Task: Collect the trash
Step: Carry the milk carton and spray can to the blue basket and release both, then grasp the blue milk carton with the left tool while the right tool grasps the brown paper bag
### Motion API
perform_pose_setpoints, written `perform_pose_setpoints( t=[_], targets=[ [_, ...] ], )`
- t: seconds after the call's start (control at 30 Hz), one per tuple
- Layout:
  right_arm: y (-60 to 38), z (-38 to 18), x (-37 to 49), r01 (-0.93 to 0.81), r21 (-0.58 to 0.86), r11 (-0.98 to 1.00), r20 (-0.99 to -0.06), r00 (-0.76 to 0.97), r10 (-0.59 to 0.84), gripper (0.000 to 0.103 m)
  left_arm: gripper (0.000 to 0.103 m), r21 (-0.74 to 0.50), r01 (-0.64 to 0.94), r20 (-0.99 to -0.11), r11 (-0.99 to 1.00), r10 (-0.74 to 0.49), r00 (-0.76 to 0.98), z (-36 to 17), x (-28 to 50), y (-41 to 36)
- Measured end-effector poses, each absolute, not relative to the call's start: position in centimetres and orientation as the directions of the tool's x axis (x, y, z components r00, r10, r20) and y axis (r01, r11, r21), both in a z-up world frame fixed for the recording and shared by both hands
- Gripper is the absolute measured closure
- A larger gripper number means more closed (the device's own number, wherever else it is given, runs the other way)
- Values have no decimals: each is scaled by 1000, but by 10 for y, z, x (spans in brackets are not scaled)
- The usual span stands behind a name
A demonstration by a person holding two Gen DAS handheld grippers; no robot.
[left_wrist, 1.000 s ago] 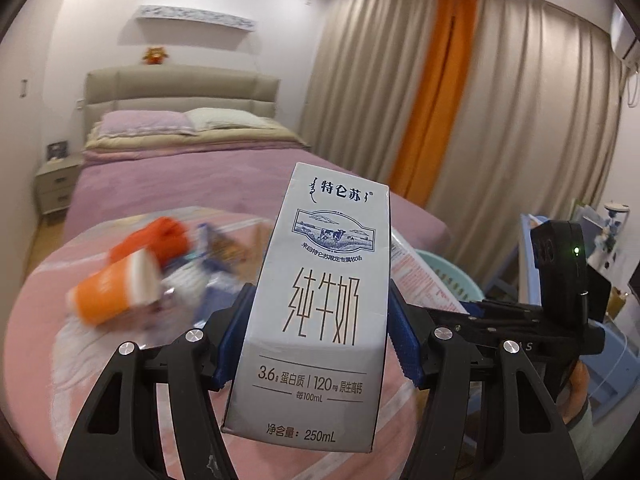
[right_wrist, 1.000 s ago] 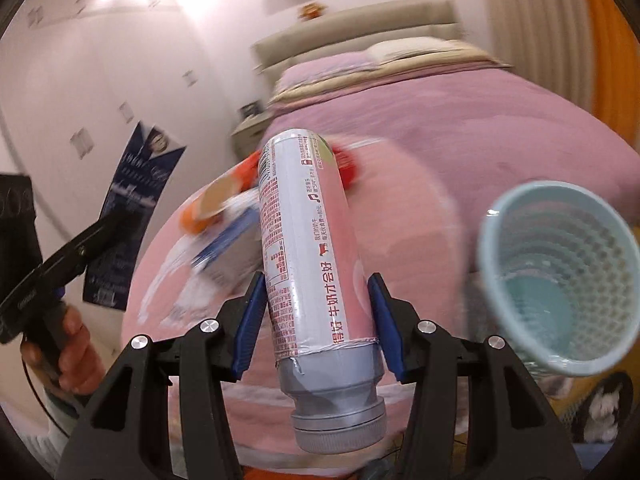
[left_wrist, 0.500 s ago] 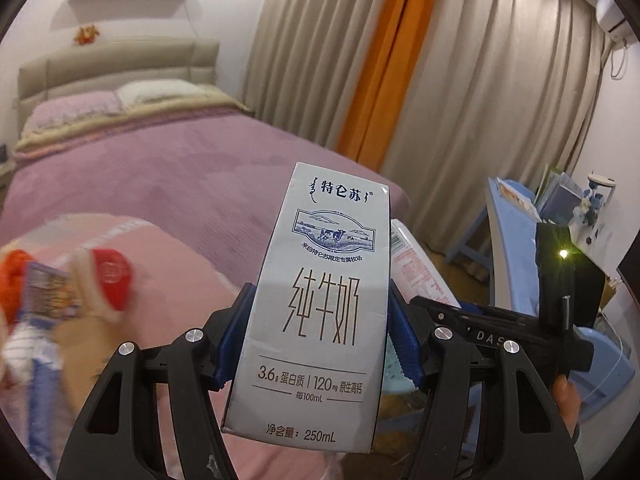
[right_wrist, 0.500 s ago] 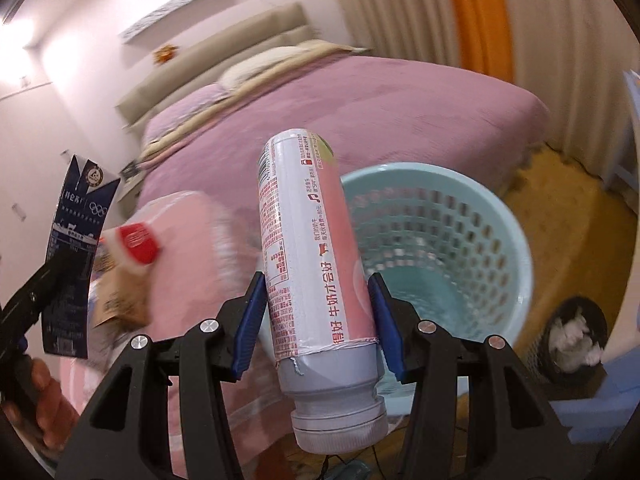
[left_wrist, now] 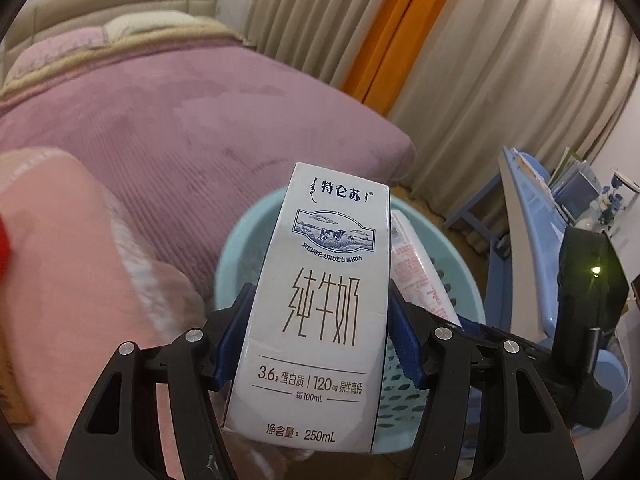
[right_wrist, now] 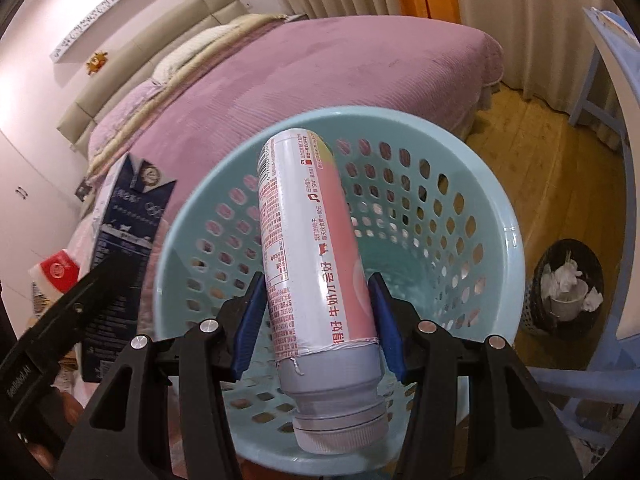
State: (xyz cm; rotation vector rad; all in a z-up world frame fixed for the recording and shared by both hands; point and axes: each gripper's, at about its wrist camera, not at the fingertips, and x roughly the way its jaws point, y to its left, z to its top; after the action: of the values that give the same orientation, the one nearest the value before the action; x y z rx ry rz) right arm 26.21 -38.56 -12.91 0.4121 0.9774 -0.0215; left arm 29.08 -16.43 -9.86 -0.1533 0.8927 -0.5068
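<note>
My left gripper point(left_wrist: 316, 320) is shut on a white 250 mL milk carton point(left_wrist: 320, 252), held upright over the near rim of the light blue perforated basket point(left_wrist: 240, 248). My right gripper point(right_wrist: 316, 320) is shut on a pink and white drink bottle point(right_wrist: 316, 268), cap toward me, held above the mouth of the basket point(right_wrist: 460, 216). The bottle also shows behind the carton in the left wrist view point(left_wrist: 420, 268). The carton's dark back face shows at the left of the right wrist view point(right_wrist: 124, 240).
A purple bed point(left_wrist: 200, 112) lies behind the basket. A pink cloth point(left_wrist: 60, 240) with other trash, including a red and white wrapper point(right_wrist: 56, 272), is at the left. A blue desk point(left_wrist: 532, 216) and a small black bin point(right_wrist: 568, 284) of paper stand at the right.
Both grippers have swung right, away from the trash pile on the pink cloth, and now hold the carton and the bottle over the blue basket, which has come closer.
</note>
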Motion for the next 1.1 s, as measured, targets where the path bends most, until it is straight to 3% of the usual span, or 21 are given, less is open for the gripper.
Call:
perform_pose_setpoints(
  t=[0.1, 0.3, 0.57, 0.83, 1.1],
  targets=[
    [-388, -134, 263, 209, 324, 923, -812, 562, 158, 53, 41, -328, 350, -723, 877, -472, 504, -107, 293, -171],
    [-390, -128, 260, 213, 315, 925, -802, 581, 139, 51, 28, -319, 349, -710, 881, -466, 527, -98, 285, -165],
    [-375, -110, 246, 158, 322, 933, -779, 605, 167, 51, 28, -346, 352, -646, 870, -493, 583, -69, 256, -142],
    [-317, -50, 211, -6, 286, 958, -690, 693, 211, 51, 28, -384, 317, -526, 867, -488, 697, -16, 207, -83],
    [-246, -20, 188, -192, 266, 945, -634, 703, 322, 51, 28, -355, 194, -467, 914, -353, 811, 18, 146, 4]
  ],
)
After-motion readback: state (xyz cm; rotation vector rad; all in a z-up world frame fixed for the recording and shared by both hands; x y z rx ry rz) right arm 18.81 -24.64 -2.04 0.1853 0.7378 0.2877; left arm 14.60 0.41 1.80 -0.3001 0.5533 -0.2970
